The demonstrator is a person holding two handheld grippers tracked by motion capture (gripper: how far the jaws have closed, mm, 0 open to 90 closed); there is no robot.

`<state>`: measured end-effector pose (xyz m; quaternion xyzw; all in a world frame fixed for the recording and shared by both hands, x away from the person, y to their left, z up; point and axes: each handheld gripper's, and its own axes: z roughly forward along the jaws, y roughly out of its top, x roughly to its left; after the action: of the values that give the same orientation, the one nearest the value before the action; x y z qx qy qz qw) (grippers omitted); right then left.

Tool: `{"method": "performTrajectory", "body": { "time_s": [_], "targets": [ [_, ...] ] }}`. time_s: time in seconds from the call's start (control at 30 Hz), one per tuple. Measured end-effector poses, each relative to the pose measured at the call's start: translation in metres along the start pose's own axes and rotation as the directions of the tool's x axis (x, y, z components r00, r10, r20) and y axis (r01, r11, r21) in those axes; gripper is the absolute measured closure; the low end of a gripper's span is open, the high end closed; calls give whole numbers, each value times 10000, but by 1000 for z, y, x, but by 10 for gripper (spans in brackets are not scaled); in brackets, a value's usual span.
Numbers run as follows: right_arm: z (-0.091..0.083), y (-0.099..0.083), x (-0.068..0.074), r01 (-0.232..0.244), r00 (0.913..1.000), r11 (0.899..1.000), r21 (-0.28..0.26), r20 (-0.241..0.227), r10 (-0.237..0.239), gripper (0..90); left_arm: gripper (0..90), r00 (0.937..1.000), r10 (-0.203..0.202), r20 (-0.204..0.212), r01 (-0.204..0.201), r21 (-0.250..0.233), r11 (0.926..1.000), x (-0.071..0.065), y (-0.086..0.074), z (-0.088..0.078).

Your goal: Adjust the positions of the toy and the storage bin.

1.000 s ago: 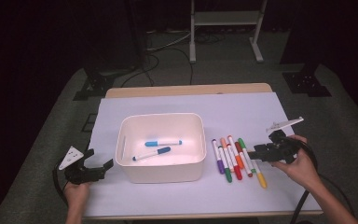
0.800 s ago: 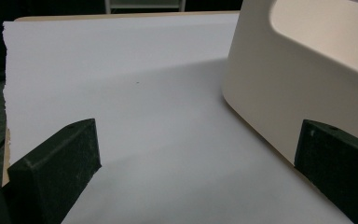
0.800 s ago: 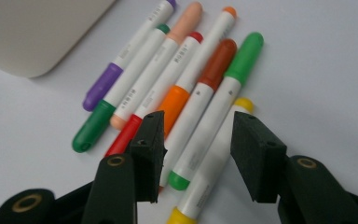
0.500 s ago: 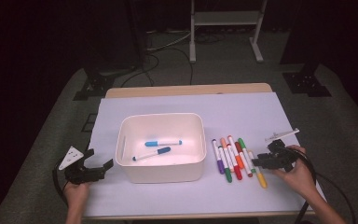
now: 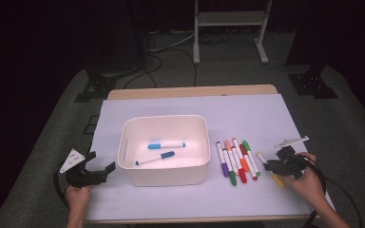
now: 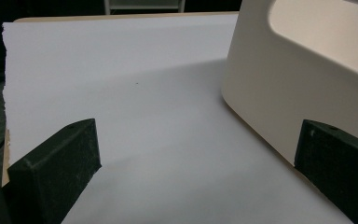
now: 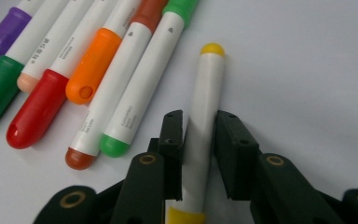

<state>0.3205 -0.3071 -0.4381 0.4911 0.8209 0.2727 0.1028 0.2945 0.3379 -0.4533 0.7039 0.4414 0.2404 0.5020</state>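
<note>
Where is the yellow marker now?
The yellow marker lies on the table, right of the marker row, between the right gripper's closed jaws.

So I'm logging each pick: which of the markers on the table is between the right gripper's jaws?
The yellow marker, lying apart to the right of the row. The right gripper has just been closing, its pads on the barrel.

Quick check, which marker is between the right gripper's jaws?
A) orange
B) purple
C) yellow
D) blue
C: in the right gripper view the right gripper has its jaws closed on the white barrel of the yellow marker, which lies apart from the row with the orange marker and purple marker; the blue markers lie in the bin.
</note>
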Motion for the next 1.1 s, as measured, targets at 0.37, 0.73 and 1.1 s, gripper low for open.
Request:
{"method": "performTrajectory", "body": {
  "time_s": [0.37, 0.73, 1.1],
  "targets": [
    [-9, 1, -5, -521, 9972, 9985, -143, -550, 513, 755, 0, 10000, -28, -6, 28, 73, 10000, 0, 0, 1],
    [-38, 27, 16, -103, 9898, 9981, -603, -1426, 16, 756, 0, 10000, 10, 6, -10, 61, 10000, 0, 0, 0],
    [-72, 65, 52, 779, 9732, 9910, -1089, -2073, -993, 756, 0, 10000, 0, 17, 0, 62, 10000, 0, 0, 0]
  ]
}}
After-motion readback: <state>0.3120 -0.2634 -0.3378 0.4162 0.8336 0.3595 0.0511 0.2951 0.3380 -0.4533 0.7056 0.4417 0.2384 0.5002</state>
